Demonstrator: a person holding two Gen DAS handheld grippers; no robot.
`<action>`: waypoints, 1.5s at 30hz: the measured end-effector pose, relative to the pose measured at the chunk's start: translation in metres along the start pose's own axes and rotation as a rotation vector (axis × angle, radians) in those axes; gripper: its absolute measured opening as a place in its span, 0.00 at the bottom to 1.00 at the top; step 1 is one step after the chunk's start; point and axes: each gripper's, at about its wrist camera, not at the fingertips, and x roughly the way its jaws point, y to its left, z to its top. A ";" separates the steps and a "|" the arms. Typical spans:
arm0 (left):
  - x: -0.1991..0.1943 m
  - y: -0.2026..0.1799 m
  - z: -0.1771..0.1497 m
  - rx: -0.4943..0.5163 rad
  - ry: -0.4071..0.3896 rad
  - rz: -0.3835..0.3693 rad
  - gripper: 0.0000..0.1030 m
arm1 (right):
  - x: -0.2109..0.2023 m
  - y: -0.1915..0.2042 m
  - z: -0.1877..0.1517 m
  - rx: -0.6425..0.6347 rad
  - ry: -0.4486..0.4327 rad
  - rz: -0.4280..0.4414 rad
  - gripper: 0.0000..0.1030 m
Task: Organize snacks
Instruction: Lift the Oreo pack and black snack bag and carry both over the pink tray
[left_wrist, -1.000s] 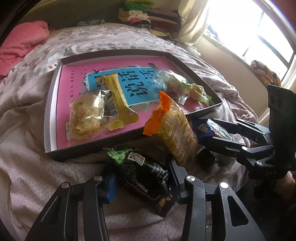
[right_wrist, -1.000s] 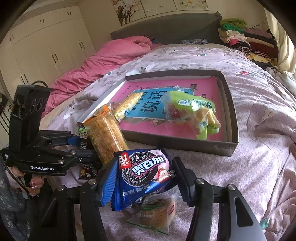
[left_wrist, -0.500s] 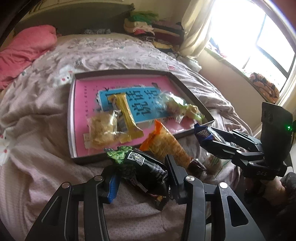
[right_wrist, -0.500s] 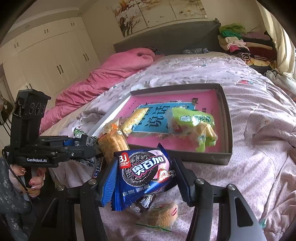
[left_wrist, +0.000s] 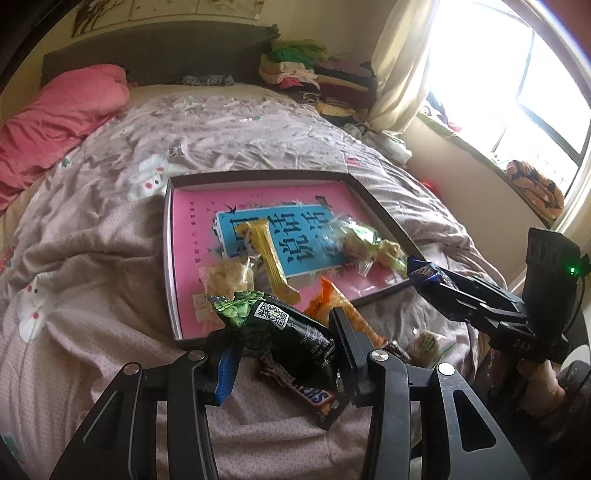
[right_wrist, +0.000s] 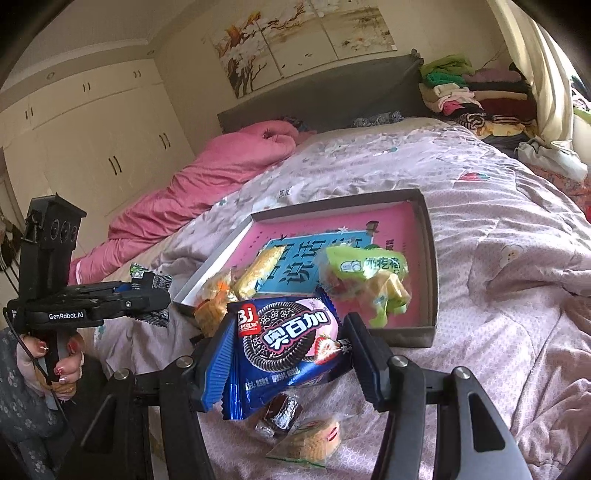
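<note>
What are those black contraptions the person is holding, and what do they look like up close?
Each is a black handheld gripper. The left gripper carries white "GenRobot.AI" lettering, a boxy upright block with round holes and a thin black cable. The right gripper bears a green light. Both have blue ribbed pads and silver bolts. The hand shows painted nails and a grey flowered sleeve.

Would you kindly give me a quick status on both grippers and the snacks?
Left gripper shut on black packet. Right gripper shut on blue cookie pack. Tray ahead holds four snacks. Orange pack leans on its near rim.

wrist views angled down, sharing tray (left_wrist: 384, 218)
</note>
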 end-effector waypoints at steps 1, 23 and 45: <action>-0.001 -0.001 0.001 0.002 -0.005 0.003 0.45 | -0.001 -0.001 0.000 0.003 -0.005 -0.003 0.56; 0.018 -0.001 0.032 -0.017 -0.057 0.023 0.45 | -0.013 -0.017 0.008 0.066 -0.074 -0.041 0.56; 0.083 -0.011 0.050 -0.006 0.009 -0.064 0.45 | -0.005 -0.026 0.012 0.082 -0.081 -0.090 0.56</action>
